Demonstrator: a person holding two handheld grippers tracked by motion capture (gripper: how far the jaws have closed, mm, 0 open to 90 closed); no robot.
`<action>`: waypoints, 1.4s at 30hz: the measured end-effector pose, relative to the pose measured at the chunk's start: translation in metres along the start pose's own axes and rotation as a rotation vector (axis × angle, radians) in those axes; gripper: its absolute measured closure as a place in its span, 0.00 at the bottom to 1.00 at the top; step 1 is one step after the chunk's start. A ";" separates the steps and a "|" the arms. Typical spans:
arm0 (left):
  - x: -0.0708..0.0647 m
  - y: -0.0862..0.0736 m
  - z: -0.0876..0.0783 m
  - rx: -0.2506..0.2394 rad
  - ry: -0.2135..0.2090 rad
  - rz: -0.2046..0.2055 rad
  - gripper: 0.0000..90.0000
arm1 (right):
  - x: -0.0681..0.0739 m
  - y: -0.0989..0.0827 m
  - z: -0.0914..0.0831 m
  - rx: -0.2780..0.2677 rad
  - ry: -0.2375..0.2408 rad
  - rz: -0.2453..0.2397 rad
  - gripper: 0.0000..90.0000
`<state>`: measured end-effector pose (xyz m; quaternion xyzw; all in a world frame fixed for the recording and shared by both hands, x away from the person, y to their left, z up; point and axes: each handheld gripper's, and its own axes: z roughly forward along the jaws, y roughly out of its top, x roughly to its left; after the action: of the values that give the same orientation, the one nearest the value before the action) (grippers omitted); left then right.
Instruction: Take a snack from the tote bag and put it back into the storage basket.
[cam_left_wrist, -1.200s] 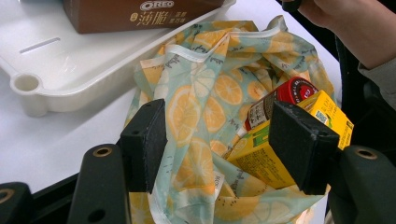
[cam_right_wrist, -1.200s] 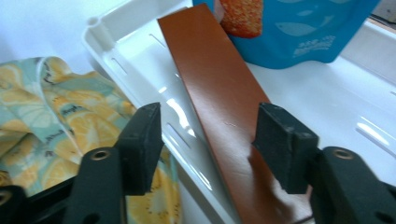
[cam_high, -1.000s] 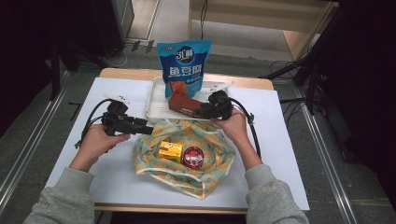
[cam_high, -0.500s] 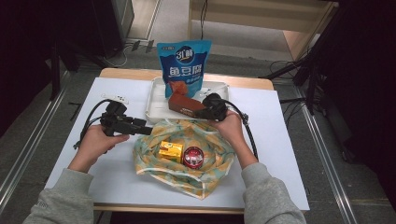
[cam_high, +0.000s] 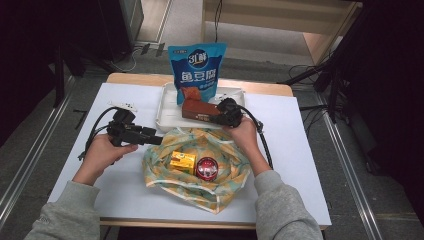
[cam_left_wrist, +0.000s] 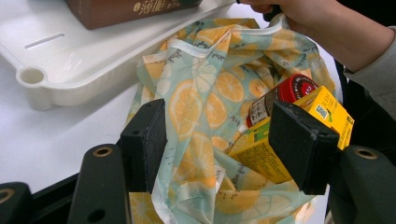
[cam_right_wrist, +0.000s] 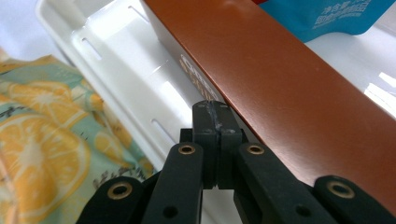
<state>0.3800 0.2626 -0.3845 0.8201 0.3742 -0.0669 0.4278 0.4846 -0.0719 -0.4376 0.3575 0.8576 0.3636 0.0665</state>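
While the white board (cam_high: 305, 150) leaves bare room at both side edges, the lemon-print bag (cam_high: 200, 165) lies near its front edge, holding a yellow carton (cam_high: 182, 162) and a red-capped bottle (cam_high: 207, 168); blue pouch (cam_high: 196, 65) stands behind with big Chinese characters; white tray (cam_high: 167, 107) holds brown box (cam_high: 197, 109) with gold lettering; right gripper (cam_right_wrist: 215, 119) jaws pressed together, empty, beside the box; left gripper (cam_left_wrist: 219, 140) jaws apart, straddling bag cloth

Brown box (cam_high: 198, 109) lies flat in white tray (cam_high: 167, 107).
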 end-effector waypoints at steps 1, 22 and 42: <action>0.000 0.000 0.000 0.001 -0.001 -0.003 0.41 | -0.001 0.001 0.002 0.003 0.005 0.006 1.00; 0.000 -0.001 0.000 0.003 0.002 -0.002 0.41 | 0.005 0.031 0.033 0.020 -0.031 0.036 1.00; -0.001 -0.002 0.000 -0.002 0.001 0.010 0.42 | 0.004 0.032 0.043 0.006 -0.002 0.095 0.99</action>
<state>0.3784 0.2625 -0.3854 0.8215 0.3703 -0.0639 0.4288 0.5164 -0.0288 -0.4469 0.3983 0.8409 0.3632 0.0490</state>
